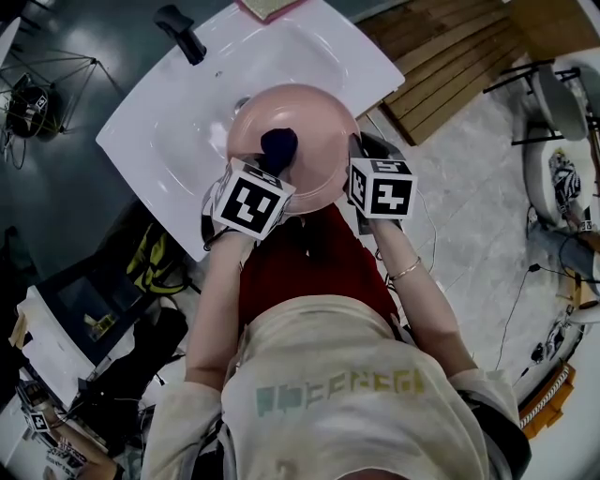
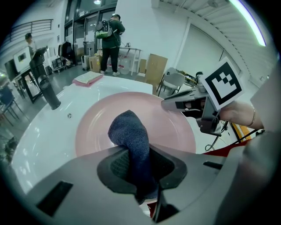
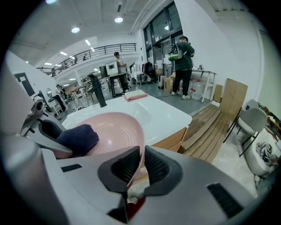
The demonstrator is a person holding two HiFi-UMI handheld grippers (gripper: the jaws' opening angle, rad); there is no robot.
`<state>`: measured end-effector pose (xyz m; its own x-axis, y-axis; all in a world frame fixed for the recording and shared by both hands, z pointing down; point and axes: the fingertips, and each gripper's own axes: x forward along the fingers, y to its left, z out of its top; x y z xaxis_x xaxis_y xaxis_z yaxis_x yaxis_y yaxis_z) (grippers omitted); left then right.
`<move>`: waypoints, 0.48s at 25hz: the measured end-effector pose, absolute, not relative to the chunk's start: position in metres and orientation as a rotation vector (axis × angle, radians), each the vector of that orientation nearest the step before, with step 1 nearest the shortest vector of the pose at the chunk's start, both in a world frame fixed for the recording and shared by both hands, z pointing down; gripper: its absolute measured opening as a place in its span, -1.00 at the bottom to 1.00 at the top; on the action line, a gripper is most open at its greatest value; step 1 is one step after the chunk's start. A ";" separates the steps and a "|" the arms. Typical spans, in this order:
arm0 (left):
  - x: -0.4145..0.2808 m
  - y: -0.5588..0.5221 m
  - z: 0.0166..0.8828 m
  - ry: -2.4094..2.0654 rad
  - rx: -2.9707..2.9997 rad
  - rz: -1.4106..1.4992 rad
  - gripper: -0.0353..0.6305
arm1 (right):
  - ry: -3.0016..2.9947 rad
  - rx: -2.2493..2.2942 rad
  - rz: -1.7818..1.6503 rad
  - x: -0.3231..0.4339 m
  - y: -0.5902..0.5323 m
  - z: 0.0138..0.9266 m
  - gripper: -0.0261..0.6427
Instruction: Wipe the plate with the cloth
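Observation:
A pink plate (image 1: 309,122) is held over the white sink (image 1: 169,122). My right gripper (image 1: 356,178) is shut on the plate's right rim (image 3: 139,151), with the rim pinched between its pads. My left gripper (image 1: 272,164) is shut on a dark blue cloth (image 1: 278,145). The cloth (image 2: 131,136) sticks out of the jaws and rests against the plate's inner face (image 2: 175,132). In the right gripper view the cloth (image 3: 79,138) lies on the plate's left side (image 3: 114,132).
A black faucet (image 1: 183,33) stands at the sink's back, with a pink pad (image 1: 267,7) beyond it. Wooden decking (image 1: 450,56) lies right of the sink. People stand in the background (image 2: 109,39). Bags and cables clutter the floor at left (image 1: 103,309).

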<state>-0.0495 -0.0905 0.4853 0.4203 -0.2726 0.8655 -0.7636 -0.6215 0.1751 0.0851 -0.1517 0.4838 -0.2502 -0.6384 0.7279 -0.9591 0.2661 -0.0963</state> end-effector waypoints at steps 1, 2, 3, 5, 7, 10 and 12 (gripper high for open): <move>-0.051 -0.091 0.486 -0.883 2.116 1.152 -0.65 | -1.976 1.437 0.734 0.085 -0.152 0.484 -0.75; -0.053 -0.092 0.486 -0.894 2.115 1.163 -0.65 | -1.976 1.435 0.730 0.085 -0.151 0.484 -0.75; -0.055 -0.093 0.487 -0.906 2.114 1.174 -0.65 | -1.976 1.432 0.726 0.084 -0.151 0.484 -0.75; -0.060 -0.096 0.487 -0.935 2.109 1.191 -0.65 | -1.978 1.427 0.714 0.084 -0.150 0.484 -0.75; -0.065 -0.100 0.487 -0.971 2.103 1.191 -0.65 | -1.983 1.425 0.707 0.083 -0.150 0.484 -0.75; -0.073 -0.107 0.486 -1.034 2.097 1.170 -0.65 | -1.990 1.427 0.701 0.083 -0.150 0.484 -0.75; -0.077 -0.111 0.484 -1.078 2.100 1.146 -0.65 | -1.991 1.426 0.687 0.083 -0.150 0.484 -0.75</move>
